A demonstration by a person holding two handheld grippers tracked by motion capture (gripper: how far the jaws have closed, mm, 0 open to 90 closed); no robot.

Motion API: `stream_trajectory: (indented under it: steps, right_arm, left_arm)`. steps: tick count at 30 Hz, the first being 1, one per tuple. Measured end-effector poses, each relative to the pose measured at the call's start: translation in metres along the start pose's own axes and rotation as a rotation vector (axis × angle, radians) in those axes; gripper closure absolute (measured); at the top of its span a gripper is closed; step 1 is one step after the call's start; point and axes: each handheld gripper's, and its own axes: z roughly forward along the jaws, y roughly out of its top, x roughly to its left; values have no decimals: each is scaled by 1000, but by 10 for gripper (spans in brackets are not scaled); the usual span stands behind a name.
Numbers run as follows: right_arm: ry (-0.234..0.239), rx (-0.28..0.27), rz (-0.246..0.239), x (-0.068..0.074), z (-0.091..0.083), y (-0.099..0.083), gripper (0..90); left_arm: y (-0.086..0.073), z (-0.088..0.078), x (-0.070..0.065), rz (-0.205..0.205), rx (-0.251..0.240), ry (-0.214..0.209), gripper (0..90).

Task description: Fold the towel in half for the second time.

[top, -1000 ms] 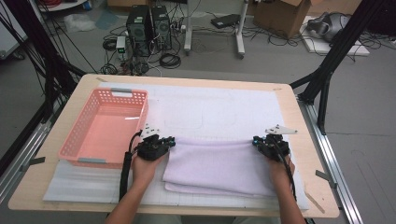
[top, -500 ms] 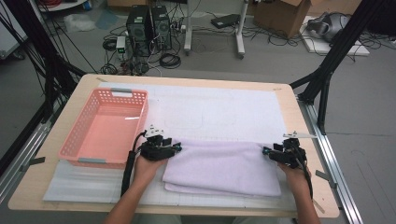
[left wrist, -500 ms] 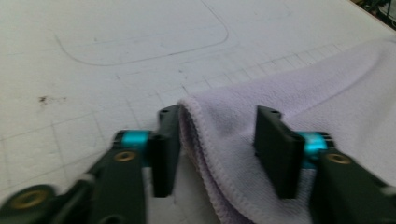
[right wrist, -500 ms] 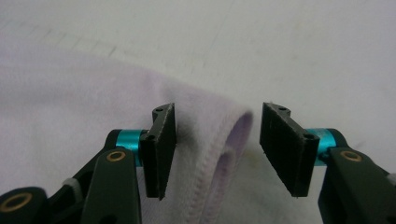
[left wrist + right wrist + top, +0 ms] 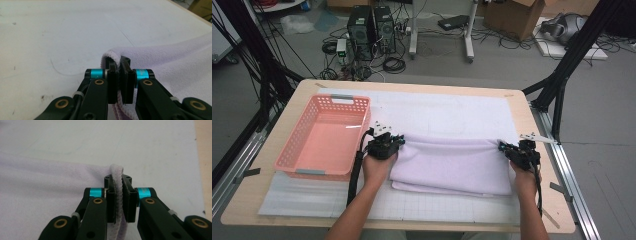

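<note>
A lavender towel (image 5: 452,162) lies folded on the white mat (image 5: 447,107). My left gripper (image 5: 401,141) is at its far left corner and my right gripper (image 5: 503,147) at its far right corner. In the left gripper view, the jaws of the left gripper (image 5: 119,65) have just closed and pinch the towel's hemmed edge (image 5: 110,53). In the right gripper view, the jaws of the right gripper (image 5: 117,182) have also just closed on the towel's rolled hem (image 5: 117,171). The far edge runs taut between the two grippers.
A pink plastic basket (image 5: 287,160) stands empty on the table's left side, close to my left hand. The wooden table edge (image 5: 532,125) runs just right of my right gripper. Bare mat lies beyond the towel.
My right gripper has slid right along the towel's far edge to its corner, and my left one has shifted slightly away from me. The far edge is now stretched straight.
</note>
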Motion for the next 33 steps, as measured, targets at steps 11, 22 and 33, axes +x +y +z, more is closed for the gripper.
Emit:
stream_trajectory:
  steps: [11,22,33]
  right_arm:
    - [-8,-3,-3,2,-21,-5,592]
    - [61,21,-57,16,-81,-41,570]
    - [65,91,-125,35,-105,-72,598]
  left_arm:
    - [-5,-22,-6,23,-4,-90,509]
    - [-39,-56,-7,43,43,-152,524]
    - [-66,-80,-15,39,97,-179,718]
